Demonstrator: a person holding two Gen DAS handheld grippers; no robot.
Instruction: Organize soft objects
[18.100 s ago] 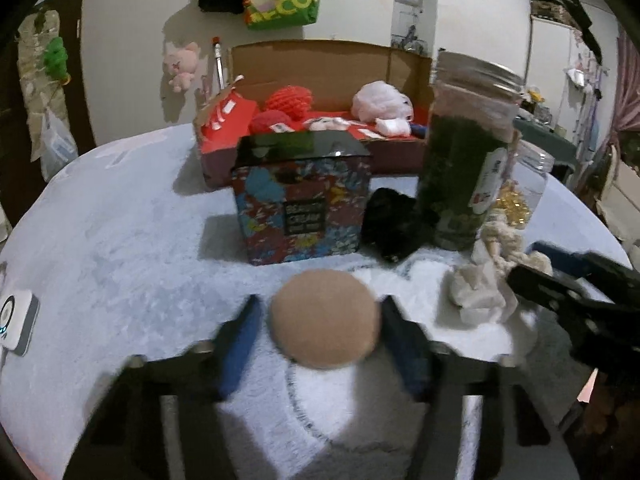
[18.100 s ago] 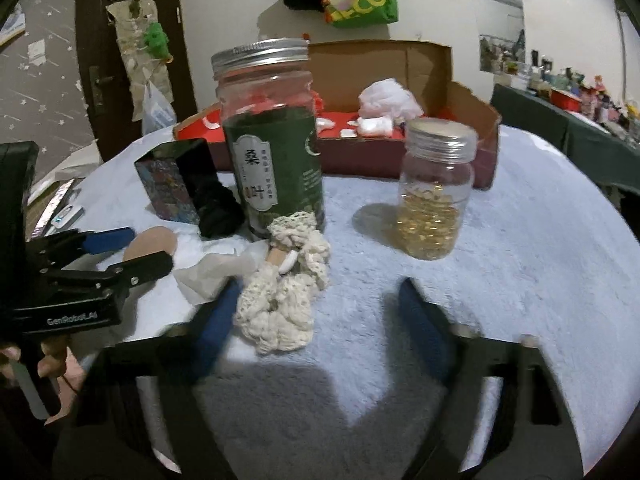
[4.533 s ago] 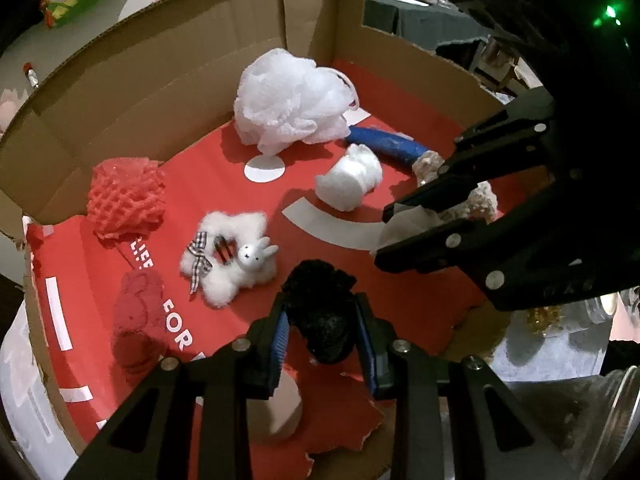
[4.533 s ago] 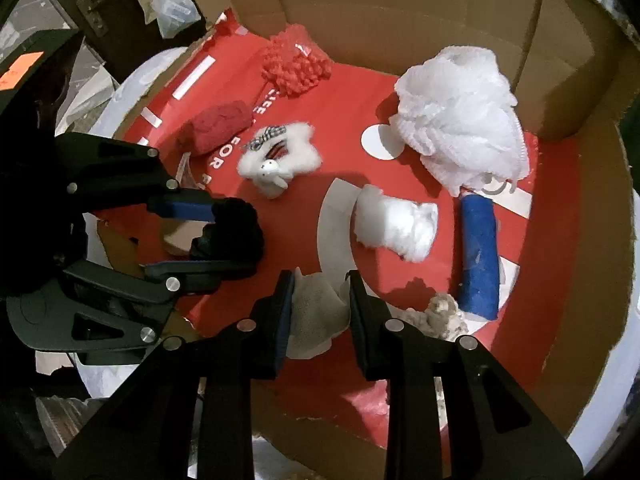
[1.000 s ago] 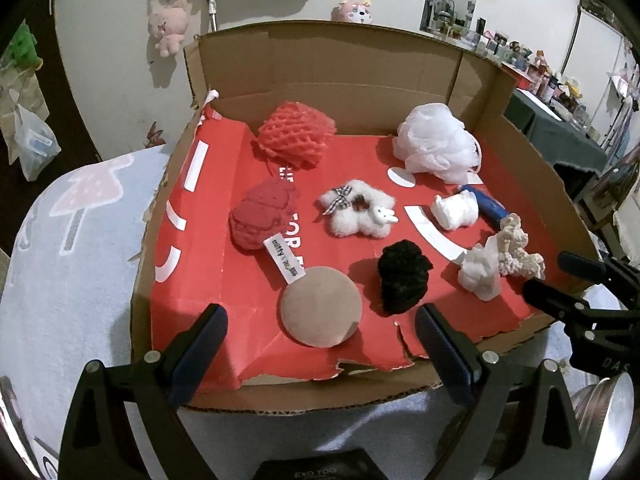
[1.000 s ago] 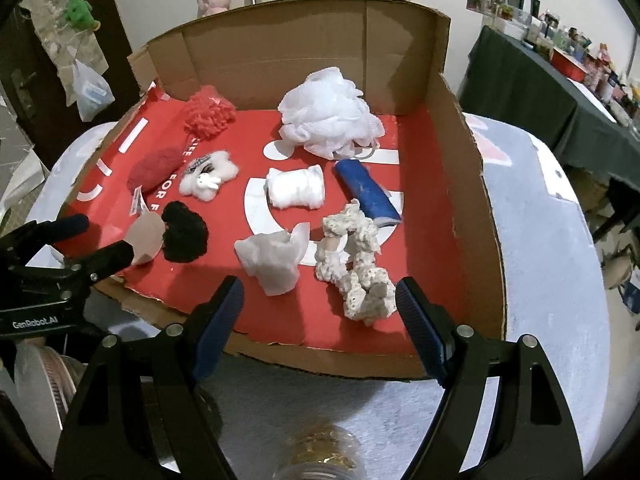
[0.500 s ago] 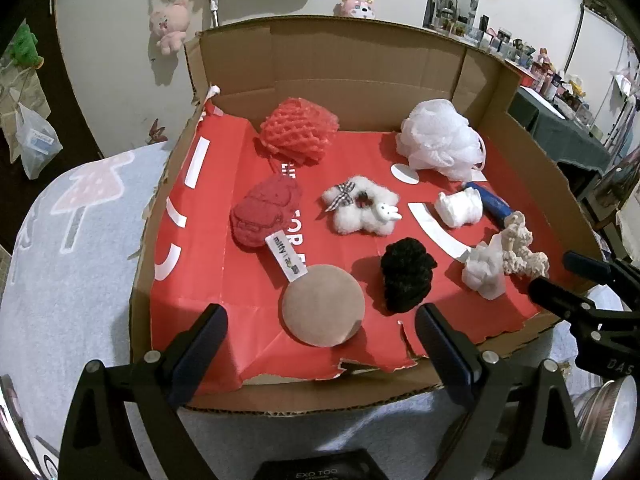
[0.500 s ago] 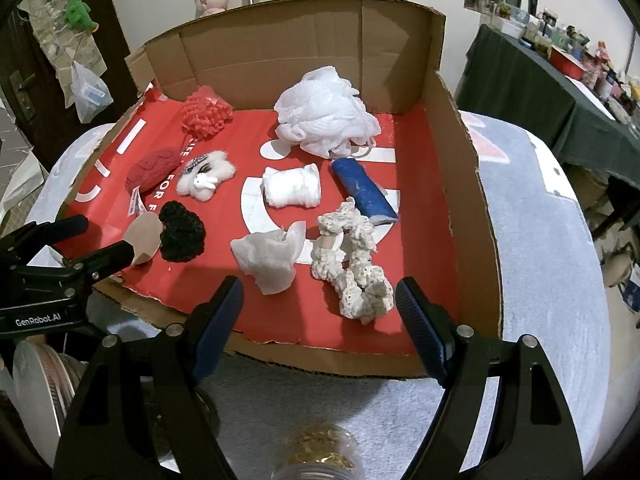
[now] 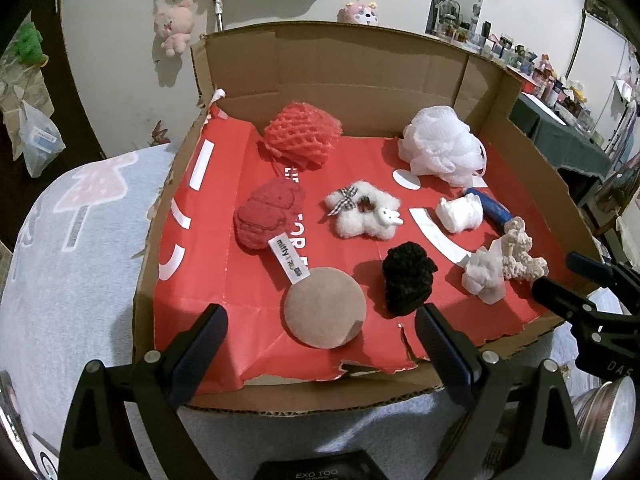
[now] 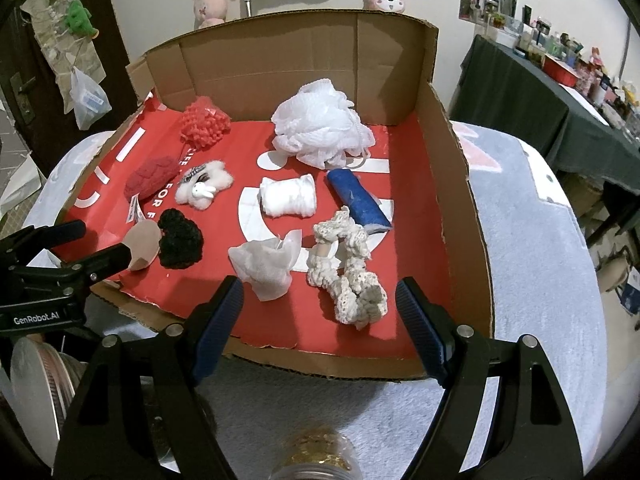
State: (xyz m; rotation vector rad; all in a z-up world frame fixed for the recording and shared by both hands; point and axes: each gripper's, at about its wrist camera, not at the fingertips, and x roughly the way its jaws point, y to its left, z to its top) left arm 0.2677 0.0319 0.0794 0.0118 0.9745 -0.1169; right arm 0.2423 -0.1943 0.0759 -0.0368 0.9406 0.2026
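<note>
Cardboard box (image 9: pixel 360 76) with a red liner sits on the fleece-covered bench (image 9: pixel 72 248), and every soft thing I can see lies inside it: the round tan powder puff (image 9: pixel 324 307) and black crocheted scrunchie (image 9: pixel 408 276) near the front edge, the crumpled white tissue (image 10: pixel 266 264) and cream crocheted scrunchie (image 10: pixel 348 276) to their right, the white mesh bath pouf (image 10: pixel 320 128) at the back.

Both tools hover just outside the front wall, each spread wide and holding nothing. The left tool (image 9: pixel 320 352) faces the puff, which lies straight ahead between its fingers' lines, just over the torn front edge. The right tool (image 10: pixel 320 316) is lined up with the tissue and the cream scrunchie, whose long axis runs roughly front to back.

I judge the sorting near done. Anything further on the left side is the left tool's reach, and the right pair belongs to the right tool.
</note>
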